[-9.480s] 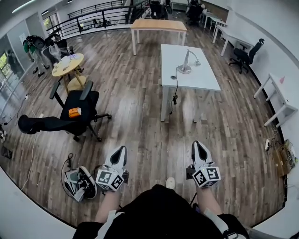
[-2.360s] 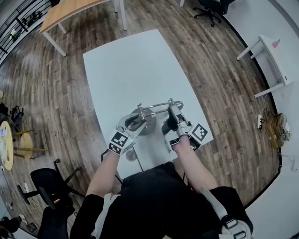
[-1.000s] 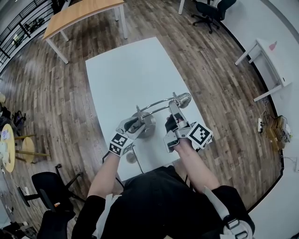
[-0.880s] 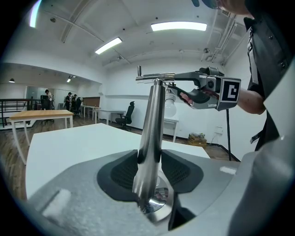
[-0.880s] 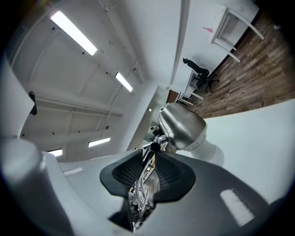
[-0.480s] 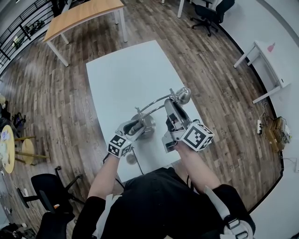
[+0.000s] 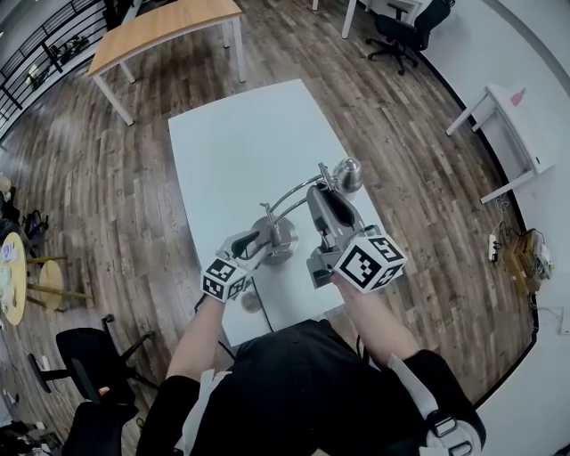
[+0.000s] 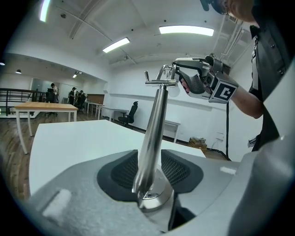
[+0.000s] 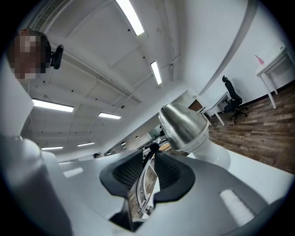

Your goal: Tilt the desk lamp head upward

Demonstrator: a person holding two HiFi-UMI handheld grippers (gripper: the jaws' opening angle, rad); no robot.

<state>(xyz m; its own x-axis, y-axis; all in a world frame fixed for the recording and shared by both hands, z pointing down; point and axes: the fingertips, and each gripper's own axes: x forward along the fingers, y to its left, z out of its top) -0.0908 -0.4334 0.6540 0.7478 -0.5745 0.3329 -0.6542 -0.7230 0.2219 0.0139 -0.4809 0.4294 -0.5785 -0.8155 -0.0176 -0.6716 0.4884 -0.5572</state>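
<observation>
A silver desk lamp stands on the white table (image 7: 240,134), with a round base (image 7: 285,239) and a post (image 8: 154,124). A thin double-rod arm (image 7: 298,191) curves up to the dome head (image 7: 347,175). My left gripper (image 7: 254,242) is low at the base, and in the left gripper view its jaws (image 8: 150,166) are shut on the foot of the post. My right gripper (image 7: 322,200) is raised and shut on the rod arm just behind the head. In the right gripper view the rods run between the pads (image 9: 126,173), and the head (image 9: 184,124) sits just beyond them.
The lamp stands near the table's front right corner, and its cable (image 7: 254,298) drops over the near edge. A wooden table (image 7: 165,22) and an office chair (image 7: 401,22) stand beyond. A small white table (image 7: 512,98) is at the right. A black chair (image 7: 80,347) is at lower left.
My right gripper has risen with the lamp arm, and the head now sits higher and farther from me. The left gripper has stayed at the base.
</observation>
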